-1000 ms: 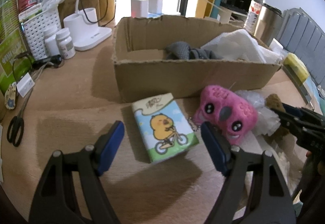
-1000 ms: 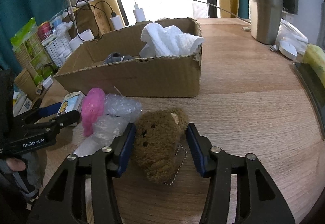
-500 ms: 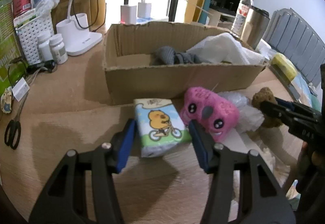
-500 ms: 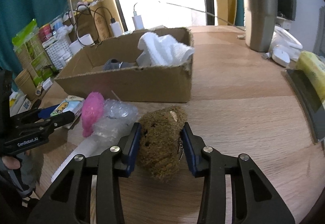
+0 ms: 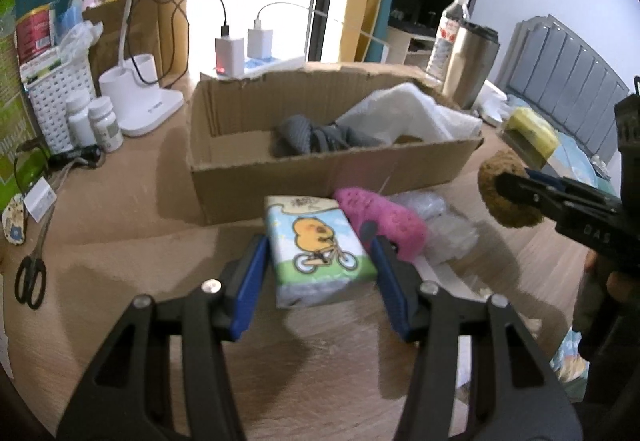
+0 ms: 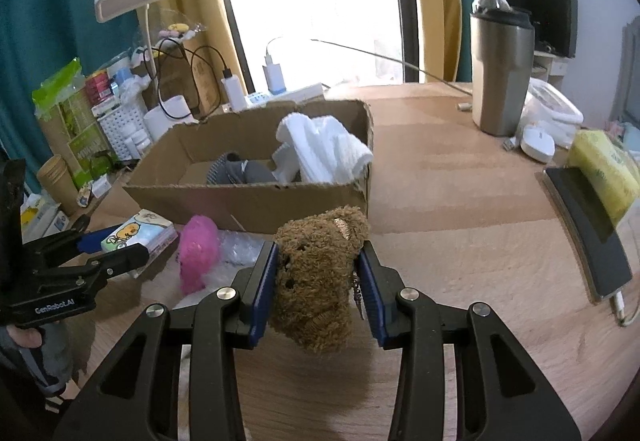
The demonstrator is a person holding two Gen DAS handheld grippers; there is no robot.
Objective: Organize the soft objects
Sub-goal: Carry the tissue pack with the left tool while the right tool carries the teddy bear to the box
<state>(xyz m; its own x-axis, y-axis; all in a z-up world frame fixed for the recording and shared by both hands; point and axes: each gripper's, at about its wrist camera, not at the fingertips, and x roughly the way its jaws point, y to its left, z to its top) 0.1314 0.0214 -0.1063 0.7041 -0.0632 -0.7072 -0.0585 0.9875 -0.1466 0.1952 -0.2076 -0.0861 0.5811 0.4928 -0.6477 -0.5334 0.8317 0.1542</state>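
Observation:
My left gripper point(image 5: 320, 261) is shut on a tissue pack point(image 5: 318, 247) printed with a cartoon animal on a bicycle, lifted off the table. My right gripper point(image 6: 318, 273) is shut on a brown plush bear point(image 6: 320, 273), also raised; the bear point(image 5: 506, 193) shows at the right of the left wrist view. A pink plush toy point(image 5: 382, 221) lies on crumpled clear plastic point(image 5: 444, 229) between the two. Behind stands an open cardboard box point(image 5: 320, 169) holding a grey cloth point(image 5: 316, 135) and a white towel point(image 6: 324, 149).
Scissors point(image 5: 30, 279), pill bottles point(image 5: 106, 123), a white basket point(image 5: 56, 93) and a lamp base point(image 5: 140, 97) crowd the left. Chargers point(image 5: 240, 49) sit behind the box. A steel tumbler point(image 6: 502, 73), a phone point(image 6: 588, 225) and a yellow pack point(image 6: 604, 169) stand on the right.
Both grippers closed on their objects, the left on the tissue pack and the right on the bear, and both lifted them off the table.

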